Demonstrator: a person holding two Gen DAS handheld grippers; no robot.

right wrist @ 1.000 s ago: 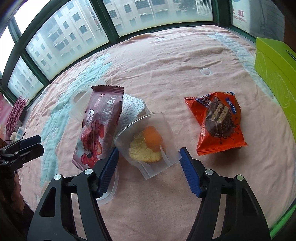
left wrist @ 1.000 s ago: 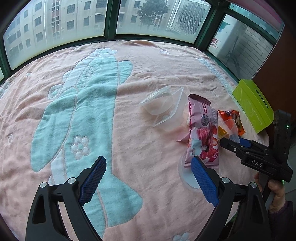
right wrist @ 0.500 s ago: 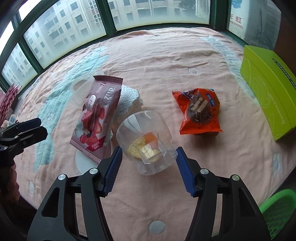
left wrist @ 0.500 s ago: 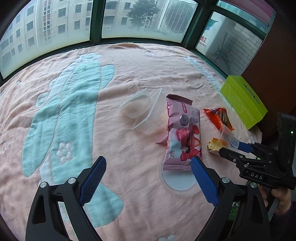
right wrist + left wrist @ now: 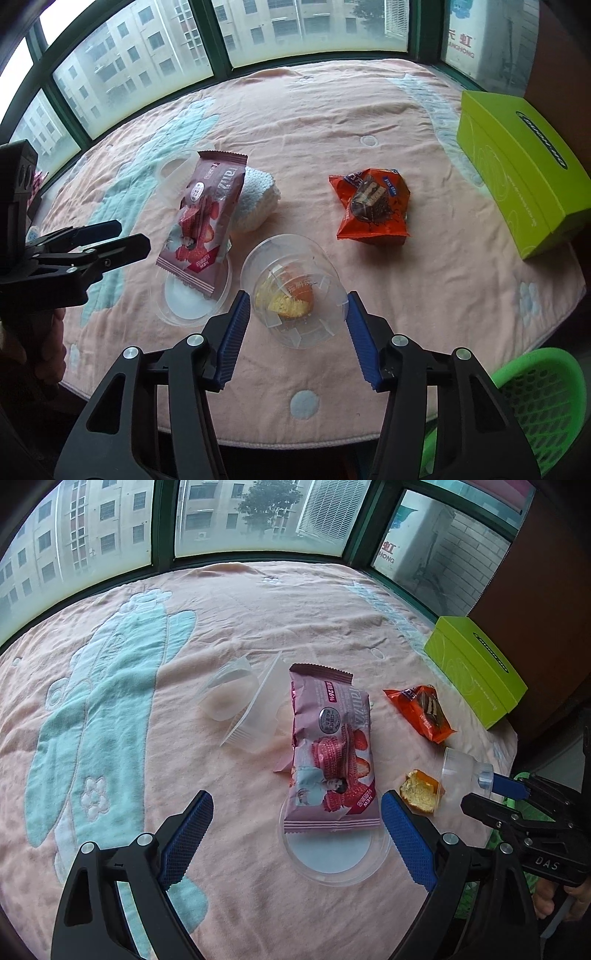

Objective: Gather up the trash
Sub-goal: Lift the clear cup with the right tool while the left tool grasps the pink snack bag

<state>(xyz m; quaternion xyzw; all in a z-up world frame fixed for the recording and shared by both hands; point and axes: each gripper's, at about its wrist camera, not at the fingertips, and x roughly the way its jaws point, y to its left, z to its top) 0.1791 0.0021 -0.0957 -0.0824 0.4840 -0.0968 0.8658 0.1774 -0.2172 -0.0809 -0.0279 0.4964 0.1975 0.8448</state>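
My right gripper point(image 5: 297, 314) is shut on a clear plastic cup point(image 5: 295, 291) with a piece of cake inside, held above the table's near edge; the cup also shows in the left wrist view point(image 5: 454, 775). A pink strawberry snack wrapper point(image 5: 203, 218) lies partly on a clear round lid point(image 5: 184, 299). An orange chocolate snack packet point(image 5: 373, 206) lies to the right. My left gripper point(image 5: 295, 827) is open and empty, hovering near the wrapper point(image 5: 328, 753) and lid point(image 5: 332, 853). Clear empty containers point(image 5: 243, 705) lie behind.
A green box point(image 5: 524, 184) sits at the table's right edge. A green mesh basket point(image 5: 535, 406) stands below the table at the lower right. A white foam piece point(image 5: 255, 199) lies behind the wrapper. The pink cloth point(image 5: 258, 609) covers the table.
My right gripper has lifted the cup with cake and drawn it back toward the table's near edge. The green basket has come into view. The left gripper has pulled back slightly.
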